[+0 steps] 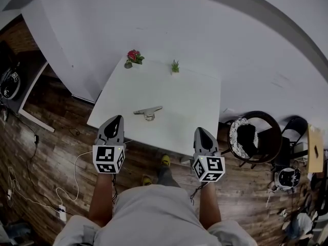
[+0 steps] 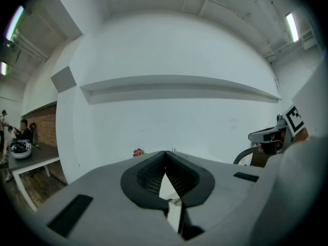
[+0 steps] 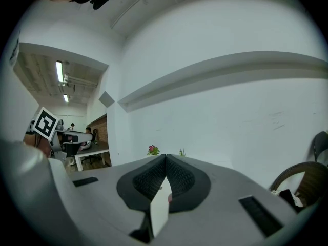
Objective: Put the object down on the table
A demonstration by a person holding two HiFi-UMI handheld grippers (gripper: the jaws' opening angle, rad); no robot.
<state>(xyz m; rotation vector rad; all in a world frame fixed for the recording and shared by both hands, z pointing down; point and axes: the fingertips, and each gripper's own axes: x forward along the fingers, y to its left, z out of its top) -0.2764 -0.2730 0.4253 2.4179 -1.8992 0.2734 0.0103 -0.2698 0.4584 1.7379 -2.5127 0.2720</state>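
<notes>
A grey metal object (image 1: 148,111) with a long handle and a ring-shaped part lies flat near the middle of the white table (image 1: 195,101). Neither gripper touches it. My left gripper (image 1: 116,119) hovers at the table's near left edge, shut, with nothing held; in the left gripper view its tips (image 2: 164,152) meet. My right gripper (image 1: 199,131) hangs at the near right edge, also shut and empty, and its tips (image 3: 165,156) touch in the right gripper view. A sliver of the metal object (image 2: 175,201) shows through the gap low between the left jaws.
A pink flower pot (image 1: 134,57) and a small green plant (image 1: 175,66) stand at the table's far edge. A round chair (image 1: 251,135) with a black and white cushion sits to the right. Cables (image 1: 61,188) trail over the wood floor at left.
</notes>
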